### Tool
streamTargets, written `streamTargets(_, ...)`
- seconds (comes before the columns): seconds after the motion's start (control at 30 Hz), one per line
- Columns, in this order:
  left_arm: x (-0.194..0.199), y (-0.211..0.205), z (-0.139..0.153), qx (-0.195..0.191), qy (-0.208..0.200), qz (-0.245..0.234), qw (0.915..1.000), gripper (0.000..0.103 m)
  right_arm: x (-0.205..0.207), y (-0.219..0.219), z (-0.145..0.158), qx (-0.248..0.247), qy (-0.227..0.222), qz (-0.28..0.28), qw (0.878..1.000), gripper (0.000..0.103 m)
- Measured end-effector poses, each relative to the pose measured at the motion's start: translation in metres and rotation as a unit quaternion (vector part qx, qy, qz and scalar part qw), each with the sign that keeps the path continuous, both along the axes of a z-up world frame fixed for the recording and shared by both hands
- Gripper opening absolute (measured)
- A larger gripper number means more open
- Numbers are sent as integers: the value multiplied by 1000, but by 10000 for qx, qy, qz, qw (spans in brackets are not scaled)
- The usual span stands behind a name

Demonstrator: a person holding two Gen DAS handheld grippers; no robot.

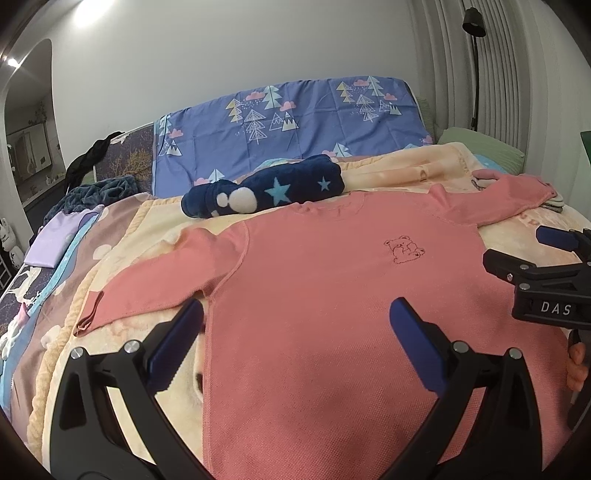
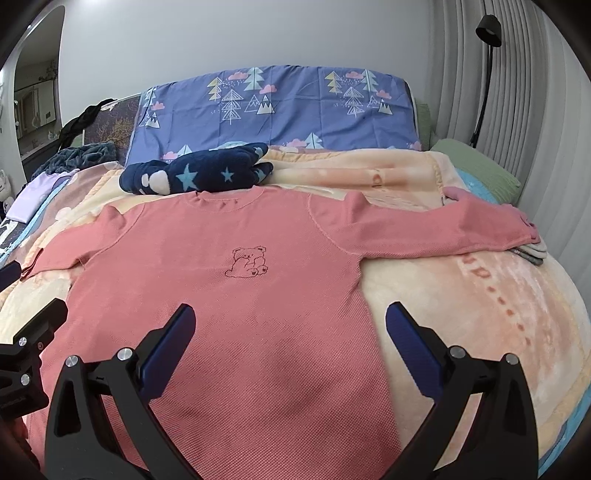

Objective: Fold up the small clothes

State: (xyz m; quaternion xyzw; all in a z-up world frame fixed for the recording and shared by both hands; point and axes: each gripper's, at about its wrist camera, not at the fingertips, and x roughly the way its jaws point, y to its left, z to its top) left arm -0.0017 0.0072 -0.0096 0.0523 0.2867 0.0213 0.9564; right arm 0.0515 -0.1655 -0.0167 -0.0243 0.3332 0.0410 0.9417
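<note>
Pink shirt (image 2: 236, 295) flat on peach blanket (image 2: 461, 314), bed.

The pink shirt (image 1: 332, 295) has its hem hidden behind both grippers' black frames; its right cuff (image 2: 532, 230) covers part of a grey folded item (image 2: 532, 256), too small to identify.

Shirt (image 2: 229, 295): salmon pink, fine waffle texture, small bear (image 2: 248, 263) outlined in dark red on chest.
Blanket (image 2: 461, 295) beneath: pale peach-cream, faded orange dotted marks.
Pillowcase (image 2: 295, 107): periwinkle blue, printed with white and yellow line-drawn trees, mountains, pink clouds.
Fleece (image 2: 199, 175): navy, light blue stars, white round blobs.
Cushion (image 2: 480, 166): sage green.
Cloth (image 1: 48, 243) at left: lilac.
Grippers (image 1: 295, 325) (image 2: 291, 325): black frames, blue pads.
Lamp (image 2: 487, 29): black.
</note>
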Motion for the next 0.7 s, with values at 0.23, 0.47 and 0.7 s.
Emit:
streamTargets(0.23,4,6,-5,-317,323,-162,9988,101,0,3,-3,-100,46,43,9999,102)
streamTargets(0.47,4,3,-9,-409,368,-311,9980,101,0,3,-6,-103,93,67,9999,102)
streamTargets(0.7,6,4,-12,-475,463,-202,9976,101,0,6,-8,-118,129,81,9998,102)
